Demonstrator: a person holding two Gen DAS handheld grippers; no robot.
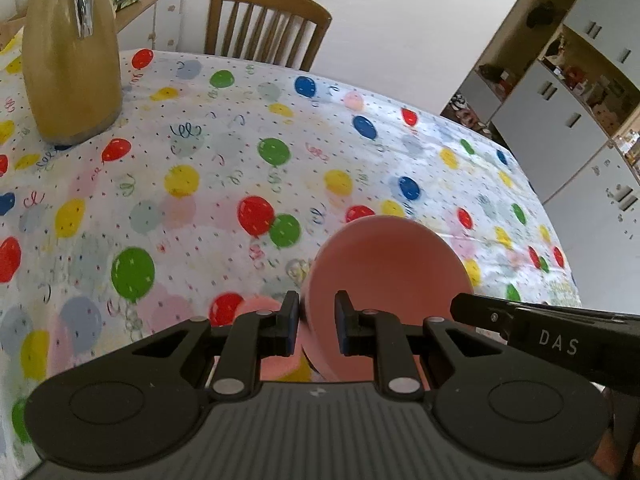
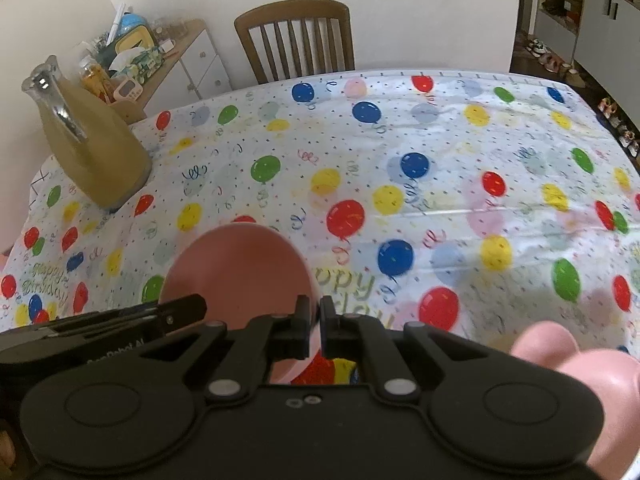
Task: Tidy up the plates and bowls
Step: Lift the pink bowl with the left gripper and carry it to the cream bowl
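Left gripper (image 1: 317, 322): clamped on pink bowl (image 1: 384, 264) rim
Right gripper (image 2: 315, 328): clamped on same bowl
Table: balloon-print cloth (image 2: 440, 152), jug (image 2: 86, 140)
Room: chair (image 2: 296, 36), cupboards (image 1: 560, 120)

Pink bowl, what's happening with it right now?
Both grippers, left gripper and right gripper, shut on pink bowl rim. Bowl tilted above tablecloth. Path clear.

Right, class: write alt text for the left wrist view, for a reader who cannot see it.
The left gripper holds a pink bowl by its rim, tipped on its side above a balloon-print tablecloth. A tan jug stands far left, a wooden chair behind the table.
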